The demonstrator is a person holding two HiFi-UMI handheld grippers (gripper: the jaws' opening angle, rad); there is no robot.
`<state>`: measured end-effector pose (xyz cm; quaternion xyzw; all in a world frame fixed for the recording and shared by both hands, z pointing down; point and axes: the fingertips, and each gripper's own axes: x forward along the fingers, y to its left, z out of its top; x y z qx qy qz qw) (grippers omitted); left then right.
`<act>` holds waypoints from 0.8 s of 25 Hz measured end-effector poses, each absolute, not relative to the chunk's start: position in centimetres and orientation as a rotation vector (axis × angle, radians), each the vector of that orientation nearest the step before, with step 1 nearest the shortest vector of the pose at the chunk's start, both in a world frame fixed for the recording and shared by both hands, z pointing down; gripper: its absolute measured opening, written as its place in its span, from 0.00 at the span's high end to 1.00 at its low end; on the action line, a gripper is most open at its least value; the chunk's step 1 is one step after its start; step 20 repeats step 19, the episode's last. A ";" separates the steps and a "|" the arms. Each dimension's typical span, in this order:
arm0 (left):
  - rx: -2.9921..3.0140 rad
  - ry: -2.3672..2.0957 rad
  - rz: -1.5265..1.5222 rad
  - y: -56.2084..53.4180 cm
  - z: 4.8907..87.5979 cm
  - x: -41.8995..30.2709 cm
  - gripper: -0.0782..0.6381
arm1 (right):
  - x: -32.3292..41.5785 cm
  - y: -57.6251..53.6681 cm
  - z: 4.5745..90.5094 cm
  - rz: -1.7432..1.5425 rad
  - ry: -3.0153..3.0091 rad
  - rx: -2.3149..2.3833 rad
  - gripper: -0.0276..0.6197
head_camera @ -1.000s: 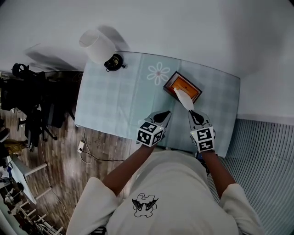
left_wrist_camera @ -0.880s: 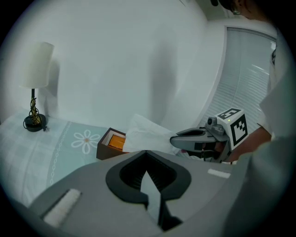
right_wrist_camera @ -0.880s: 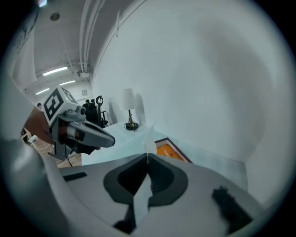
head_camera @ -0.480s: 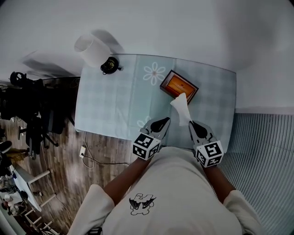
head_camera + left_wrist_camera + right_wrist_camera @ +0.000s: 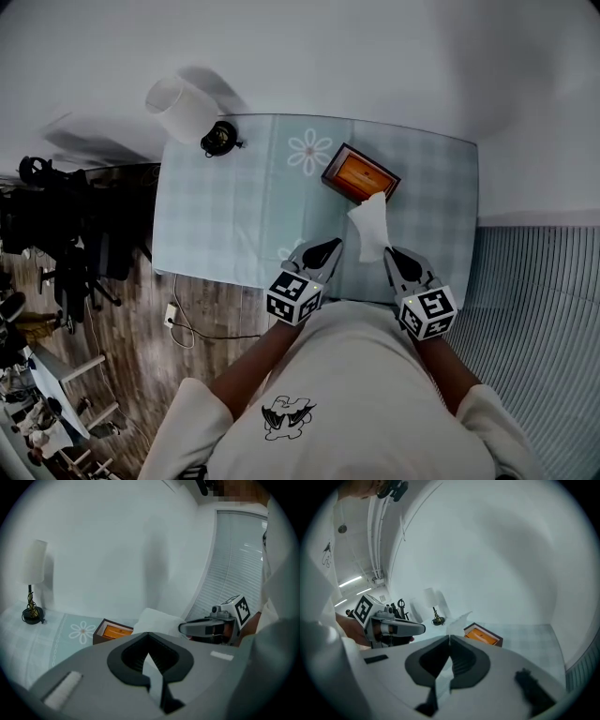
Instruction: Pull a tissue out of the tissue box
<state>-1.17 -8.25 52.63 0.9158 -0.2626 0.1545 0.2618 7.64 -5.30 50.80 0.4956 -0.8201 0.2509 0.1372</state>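
The right gripper has its 2 jaws pressed together on the near end of the thin white paper tissue, which hangs as a crumpled sheet between the gripper and the dark brown rectangular tissue box with the orange top. The box sits toward the far right of the pale blue checked tablecloth, beside a printed daisy. The left gripper hovers just beside the tissue's left edge with its jaws closed on nothing, apart from the box. In the head view the tissue's far end overlaps the box's near edge, so I cannot tell whether it has fully left the slot — the pull looks nearly done rather than finished. To do it well, I judge the right pinch should hold firm and draw up and toward the person in 1 smooth line, not sideways, since thin paper probably tears at a snag. The box is unheld and likely light — a jerk could drag or tip it, so the left gripper could press its rim if it lifts. Only once the sheet hangs free should the pinch relax.
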 end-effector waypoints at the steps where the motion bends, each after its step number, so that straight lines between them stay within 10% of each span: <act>1: 2.475 -0.708 0.417 -8.2 52.7 -1.1 0.88 | 7.7 -5.3 50.8 0.727 -2.372 1.434 0.94; 20: 2.470 -0.661 0.425 -7.9 53.5 0.3 0.88 | 8.5 -5.1 51.2 0.721 -2.347 1.429 0.94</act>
